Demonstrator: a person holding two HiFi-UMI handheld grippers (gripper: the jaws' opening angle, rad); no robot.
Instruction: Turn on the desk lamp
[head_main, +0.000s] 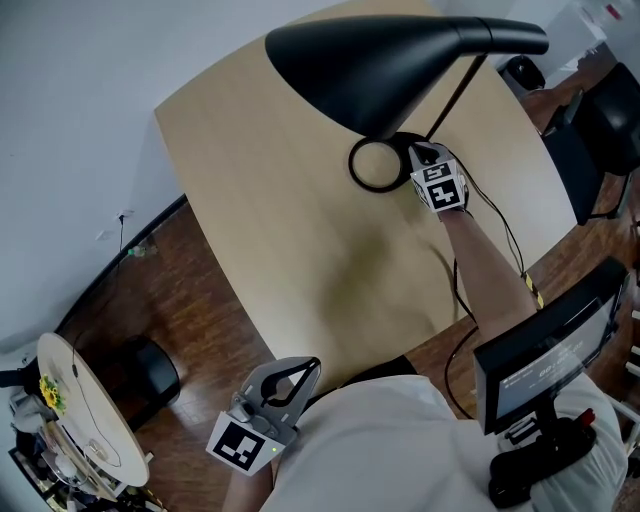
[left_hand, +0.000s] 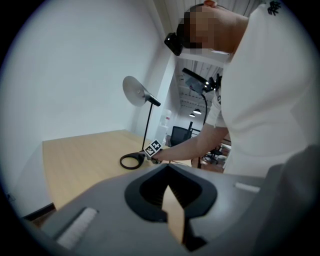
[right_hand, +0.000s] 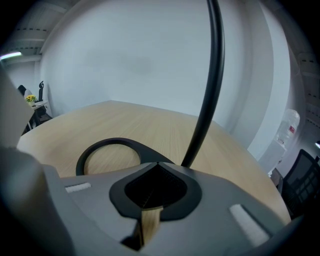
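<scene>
Matte black desk lamp (head_main: 400, 50), cone shade, ring base (head_main: 372, 166), upper centre on pale wooden table (head_main: 260, 220); right gripper (head_main: 417, 154), left gripper (head_main: 310, 365) were closed, empty.

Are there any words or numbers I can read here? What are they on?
Nothing can be read clearly.
Screen: pale writing, too blurred to read.
Red label: too small to read.
Marker cubes: only black-and-white squares, no words.

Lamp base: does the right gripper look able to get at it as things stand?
Probably yes. The right gripper sits right at the lamp base, its shut fingers pointing where the pole rises, and nothing lies between them on the table.
</scene>
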